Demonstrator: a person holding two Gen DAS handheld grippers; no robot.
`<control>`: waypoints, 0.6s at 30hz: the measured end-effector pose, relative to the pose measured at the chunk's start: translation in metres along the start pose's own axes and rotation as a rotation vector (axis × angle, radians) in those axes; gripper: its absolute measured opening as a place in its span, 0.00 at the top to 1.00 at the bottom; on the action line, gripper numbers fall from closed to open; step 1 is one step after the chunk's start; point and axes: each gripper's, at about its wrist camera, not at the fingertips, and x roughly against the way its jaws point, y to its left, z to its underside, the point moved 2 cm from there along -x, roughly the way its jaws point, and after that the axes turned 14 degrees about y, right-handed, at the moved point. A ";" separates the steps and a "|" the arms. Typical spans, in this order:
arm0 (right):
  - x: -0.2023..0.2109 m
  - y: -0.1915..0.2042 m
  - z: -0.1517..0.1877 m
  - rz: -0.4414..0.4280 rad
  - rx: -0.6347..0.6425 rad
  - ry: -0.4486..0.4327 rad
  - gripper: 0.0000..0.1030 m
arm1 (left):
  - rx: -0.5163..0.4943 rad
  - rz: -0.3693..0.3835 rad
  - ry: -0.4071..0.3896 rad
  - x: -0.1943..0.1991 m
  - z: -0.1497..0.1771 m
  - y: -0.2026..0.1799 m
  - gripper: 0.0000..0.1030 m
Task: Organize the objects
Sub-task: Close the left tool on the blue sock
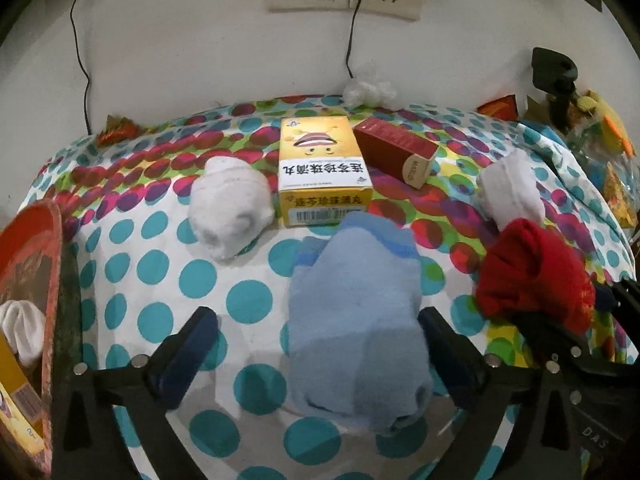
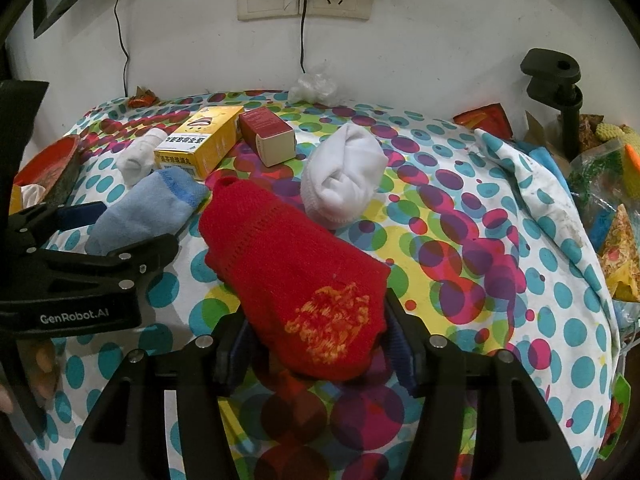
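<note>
A light blue rolled sock (image 1: 352, 300) lies on the dotted cloth (image 1: 160, 264) between the fingers of my left gripper (image 1: 316, 344). Those jaws stand wide open, and the left pad is well clear of the sock. My right gripper (image 2: 316, 344) is shut on a red sock (image 2: 296, 272) with orange embroidery, whose far end rests on the cloth. The left wrist view shows the red sock (image 1: 532, 272) at the right. Two white rolled socks (image 2: 344, 176) (image 2: 138, 156), a yellow box (image 2: 204, 140) and a dark red box (image 2: 268, 136) lie further back.
A red tray (image 1: 36, 248) at the far left holds a white sock and a yellow box. A black clamp stand (image 2: 556, 92) and snack bags (image 2: 612, 220) crowd the right edge. Crumpled plastic (image 2: 314, 84) lies by the wall, below sockets and hanging cables.
</note>
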 end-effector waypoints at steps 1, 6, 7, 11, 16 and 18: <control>0.000 0.000 0.000 0.000 -0.001 0.000 0.45 | 0.000 -0.003 0.000 0.000 0.000 0.000 0.00; -0.002 -0.004 0.000 -0.016 -0.023 0.008 0.38 | 0.003 -0.003 0.001 0.000 0.000 0.000 0.00; -0.002 -0.004 0.000 -0.015 -0.024 0.010 0.36 | 0.002 -0.003 0.000 0.000 0.000 0.000 0.00; -0.001 -0.002 0.001 -0.006 -0.025 0.012 0.34 | 0.002 -0.003 0.001 0.000 0.000 0.000 0.00; -0.002 -0.004 0.000 -0.008 -0.026 0.013 0.33 | 0.003 -0.004 0.001 0.000 0.000 0.000 0.00; -0.002 -0.004 0.000 -0.009 -0.024 0.014 0.31 | 0.002 -0.003 0.001 0.000 0.000 0.000 0.00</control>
